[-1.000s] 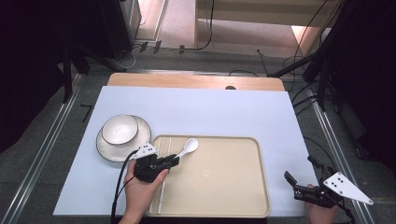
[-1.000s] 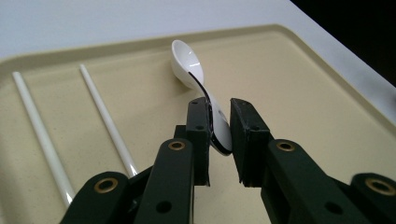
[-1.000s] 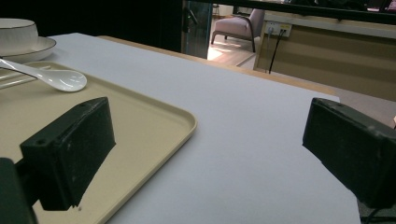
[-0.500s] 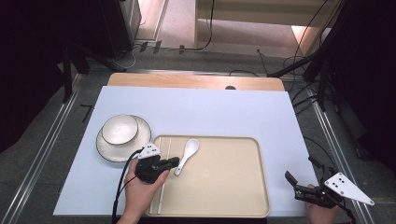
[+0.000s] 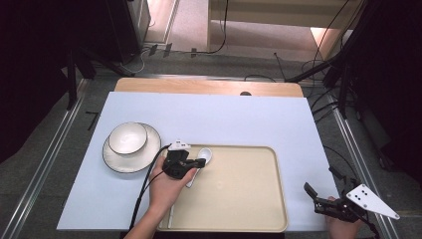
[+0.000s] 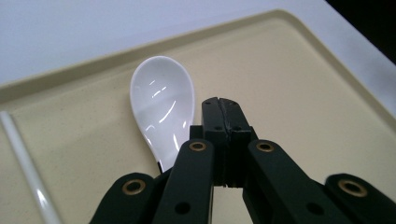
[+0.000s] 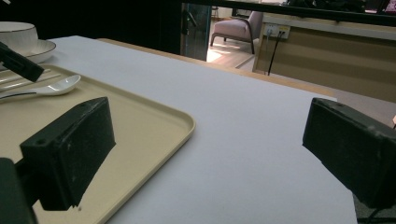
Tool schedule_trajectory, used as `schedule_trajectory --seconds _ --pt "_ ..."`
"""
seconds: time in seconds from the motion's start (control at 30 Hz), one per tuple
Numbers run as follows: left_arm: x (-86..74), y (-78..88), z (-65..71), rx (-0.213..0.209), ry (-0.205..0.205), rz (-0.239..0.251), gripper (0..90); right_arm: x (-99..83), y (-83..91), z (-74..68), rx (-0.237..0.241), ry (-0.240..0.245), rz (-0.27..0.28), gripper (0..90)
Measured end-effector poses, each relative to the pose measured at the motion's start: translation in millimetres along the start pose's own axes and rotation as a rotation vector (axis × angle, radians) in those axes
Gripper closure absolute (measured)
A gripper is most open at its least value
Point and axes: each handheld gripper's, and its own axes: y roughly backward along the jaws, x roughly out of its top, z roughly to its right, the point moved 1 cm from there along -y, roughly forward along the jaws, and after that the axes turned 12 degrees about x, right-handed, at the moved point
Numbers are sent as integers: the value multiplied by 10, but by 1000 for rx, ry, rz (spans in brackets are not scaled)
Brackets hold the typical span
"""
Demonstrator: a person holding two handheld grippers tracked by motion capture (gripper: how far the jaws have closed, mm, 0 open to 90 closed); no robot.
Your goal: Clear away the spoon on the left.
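Here the big white table (image 5: 249, 119) has a tan tray (image 5: 239, 194) lying on it, near the person's side. The tray is the thing to go by. Just past the tray's left far corner sits a white plate (image 5: 117, 160) with a dark rim, and a white bowl (image 5: 128, 138) rests on that plate. Inside the tray, along its left wall, lies a thin white stick (image 6: 23, 154).

The white spoon (image 6: 163, 109) lies in the tray's far left corner, scoop up, its round end pointing at the far rim. The left gripper (image 5: 199, 163) sits over that same corner, held in a hand (image 5: 166, 186). In the left gripper view its jaws are pressed tight together with nothing between them, just to the right of the spoon's handle. I cannot tell if they touch the spoon.

The right gripper (image 5: 318, 191) hangs off the tray's right near corner, over the bare table. Its jaws stand wide apart and hold nothing
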Motion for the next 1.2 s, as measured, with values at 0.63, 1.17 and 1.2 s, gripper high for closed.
schedule_trajectory --seconds 0.63,1.17,1.2 --pt "60 -263 -13 66 8 -69 900 -3 -2 7 3 -4 3 24" --pt "84 -172 -209 90 34 -51 900 -2 -7 1 2 -5 0 24" --pt "84 -170 -214 89 32 -51 900 -2 -6 1 2 -5 0 25"
